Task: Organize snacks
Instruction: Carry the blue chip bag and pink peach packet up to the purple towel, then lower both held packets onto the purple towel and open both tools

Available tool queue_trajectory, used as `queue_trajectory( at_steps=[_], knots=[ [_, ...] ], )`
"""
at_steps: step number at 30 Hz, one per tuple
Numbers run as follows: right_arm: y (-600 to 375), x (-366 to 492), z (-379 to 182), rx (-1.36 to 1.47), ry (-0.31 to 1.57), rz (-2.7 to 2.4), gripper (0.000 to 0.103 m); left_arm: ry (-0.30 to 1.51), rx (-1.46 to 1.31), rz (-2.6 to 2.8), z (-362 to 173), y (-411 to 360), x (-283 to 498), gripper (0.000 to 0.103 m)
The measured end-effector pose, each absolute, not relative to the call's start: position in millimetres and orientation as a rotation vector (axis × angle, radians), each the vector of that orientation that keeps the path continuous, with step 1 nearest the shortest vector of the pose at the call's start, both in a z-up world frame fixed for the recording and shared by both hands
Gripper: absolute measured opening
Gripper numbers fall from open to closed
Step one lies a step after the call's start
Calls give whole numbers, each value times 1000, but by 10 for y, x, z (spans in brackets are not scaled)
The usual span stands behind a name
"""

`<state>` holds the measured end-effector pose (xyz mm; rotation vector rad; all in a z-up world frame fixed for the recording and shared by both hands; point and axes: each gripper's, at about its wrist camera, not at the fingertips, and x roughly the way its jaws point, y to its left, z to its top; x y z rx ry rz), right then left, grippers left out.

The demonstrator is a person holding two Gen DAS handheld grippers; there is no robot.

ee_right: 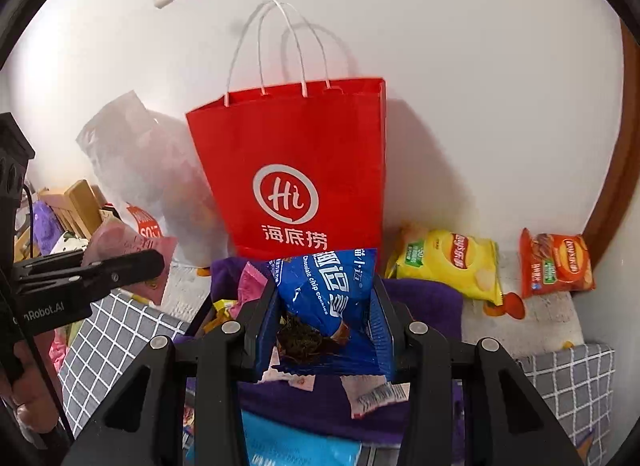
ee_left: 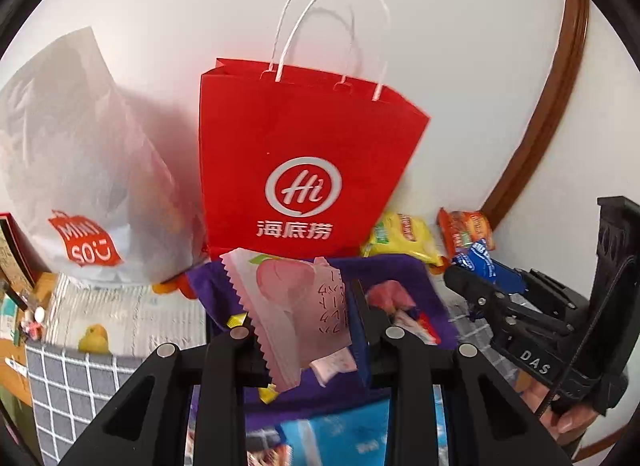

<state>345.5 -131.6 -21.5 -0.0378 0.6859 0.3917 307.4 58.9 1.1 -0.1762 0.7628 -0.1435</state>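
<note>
A red paper bag (ee_left: pixel 304 169) with white handles stands upright against the wall, also seen in the right wrist view (ee_right: pixel 296 169). My left gripper (ee_left: pixel 304 318) is shut on a pink peach snack packet (ee_left: pixel 296 298), held in front of the bag's base. My right gripper (ee_right: pixel 325 290) is shut on a blue chocolate chip cookie packet (ee_right: pixel 332 286), also just before the bag. Each view shows the other gripper at its side: the right gripper (ee_left: pixel 464 278) with the blue packet (ee_left: pixel 484 266), the left gripper (ee_right: pixel 154 262) with the pink packet (ee_right: pixel 132 242).
A white Miniso plastic bag (ee_left: pixel 80 185) leans left of the red bag. A yellow chips bag (ee_right: pixel 452 262) and an orange chips bag (ee_right: pixel 556 262) lie to the right by the wall. Loose snacks sit on a purple cloth (ee_right: pixel 424 298); a grey checked cloth (ee_right: pixel 120 330) surrounds it.
</note>
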Motion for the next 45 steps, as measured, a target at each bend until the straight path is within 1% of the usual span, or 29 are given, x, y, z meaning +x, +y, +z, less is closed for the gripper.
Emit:
queue_trajectory(
  at_steps=[5,9,18,28,45],
  knots=[
    [-1351,3657,-520,-37,741,397,41,818,-173,-158,-301,608,3225,28],
    [-1407,3750,-678,-64,776,399,41,829,-176,-168,-382,619,3274,28],
    [-1605,3881,-803,-46,821,375,41,868,-204,-153,-533,710,3363,28],
    [-1525,3946,-1011,-105,916,381,41,908,-225,-173,-674,649,3456,28],
    [-1445,4026,-1292,-148,1002,384,42,963,-244,-225,-931,455,3579,28]
  ],
)
